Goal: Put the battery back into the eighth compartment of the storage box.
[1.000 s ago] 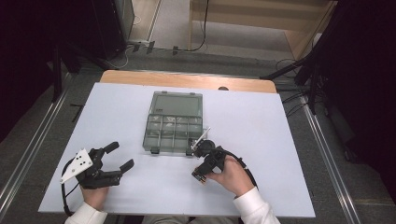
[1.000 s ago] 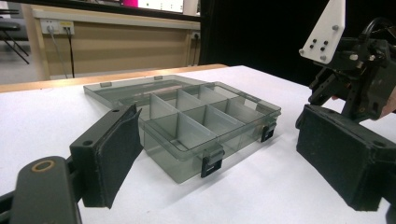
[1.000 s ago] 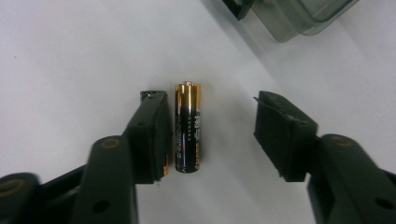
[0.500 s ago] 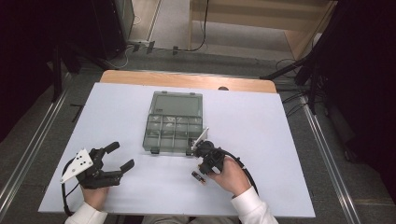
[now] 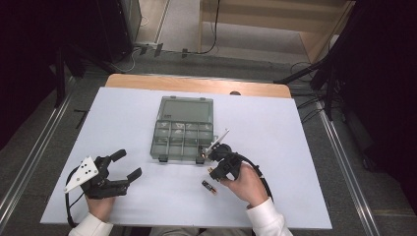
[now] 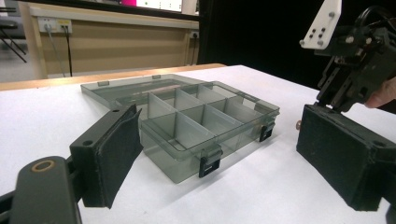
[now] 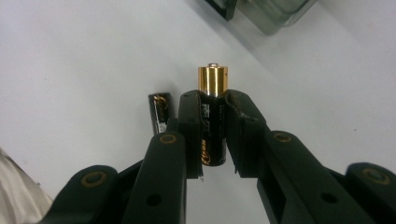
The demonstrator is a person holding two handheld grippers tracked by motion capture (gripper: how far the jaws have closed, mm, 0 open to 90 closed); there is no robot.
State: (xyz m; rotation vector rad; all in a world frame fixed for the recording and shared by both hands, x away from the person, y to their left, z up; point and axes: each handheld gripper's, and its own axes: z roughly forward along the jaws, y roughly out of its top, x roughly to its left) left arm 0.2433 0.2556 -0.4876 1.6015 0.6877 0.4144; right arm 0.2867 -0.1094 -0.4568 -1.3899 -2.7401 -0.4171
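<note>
My right gripper [image 7: 212,105] is shut on a black battery with a gold end [image 7: 212,84], which sticks out past the pads. A second black-and-gold battery [image 7: 159,112] lies on the white table just to its left. From above, the right gripper [image 5: 215,167] hovers near the front right corner of the clear compartment box [image 5: 184,130], with the loose battery [image 5: 209,187] just in front of it. My left gripper [image 5: 129,163] rests open near the table's front left with nothing between its pads. Along its jaws I see the box [image 6: 205,121] with its lid laid back, and the right gripper [image 6: 355,60] beyond.
The white table top [image 5: 295,147] ends in a wooden strip [image 5: 196,84] at the far edge. Black latches [image 6: 208,163] stick out of the box's near wall. Cables trail from both grippers toward the person's hands.
The right gripper has closed on one battery and drawn back a little toward the box, uncovering the second battery on the table. The left gripper has not moved.
</note>
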